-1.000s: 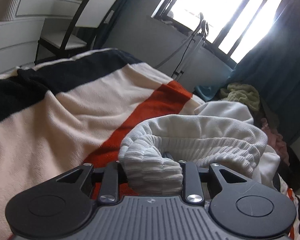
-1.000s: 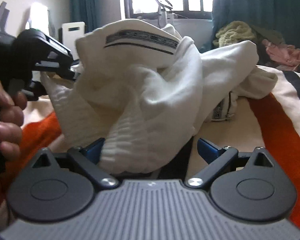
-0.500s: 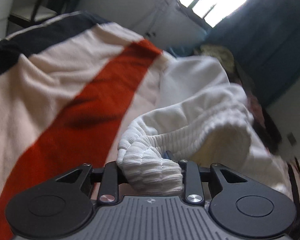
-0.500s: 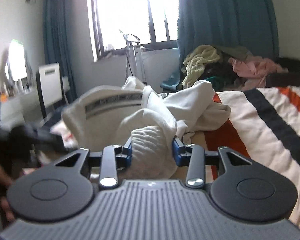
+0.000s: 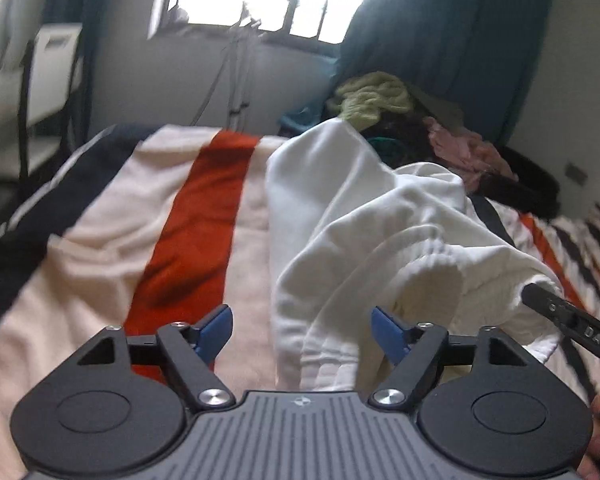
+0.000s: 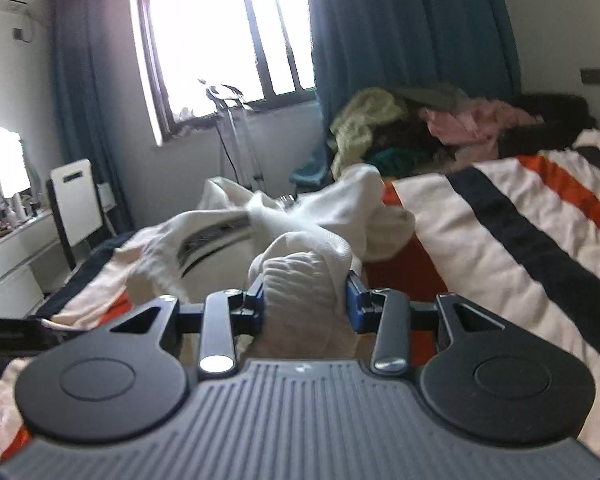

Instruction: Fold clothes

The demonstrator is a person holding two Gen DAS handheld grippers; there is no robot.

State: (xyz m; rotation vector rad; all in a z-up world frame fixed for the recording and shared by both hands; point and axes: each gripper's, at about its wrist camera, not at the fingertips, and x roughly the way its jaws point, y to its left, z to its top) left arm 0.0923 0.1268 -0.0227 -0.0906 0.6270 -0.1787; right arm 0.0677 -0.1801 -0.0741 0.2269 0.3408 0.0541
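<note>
A white ribbed garment (image 5: 372, 232) lies bunched on the striped blanket (image 5: 204, 208) of the bed. My left gripper (image 5: 302, 330) is open, its blue pads spread, with the garment's edge lying loose between them. My right gripper (image 6: 305, 300) is shut on a ribbed cuff of the same white garment (image 6: 300, 288), which trails away toward the far edge of the bed. The right gripper's black finger also shows at the right of the left wrist view (image 5: 564, 320), pinching the cloth.
A pile of other clothes (image 6: 440, 124), green and pink, sits at the head of the bed below the blue curtains (image 6: 400, 28). A white chair (image 6: 76, 200) and a dresser (image 6: 8, 260) stand left of the bed. A window (image 6: 220, 36) is behind.
My left gripper has opened and let go of the ribbed cloth, and it has swung to face the window. My right gripper has closed on the cuff and pulled back, lowering the garment.
</note>
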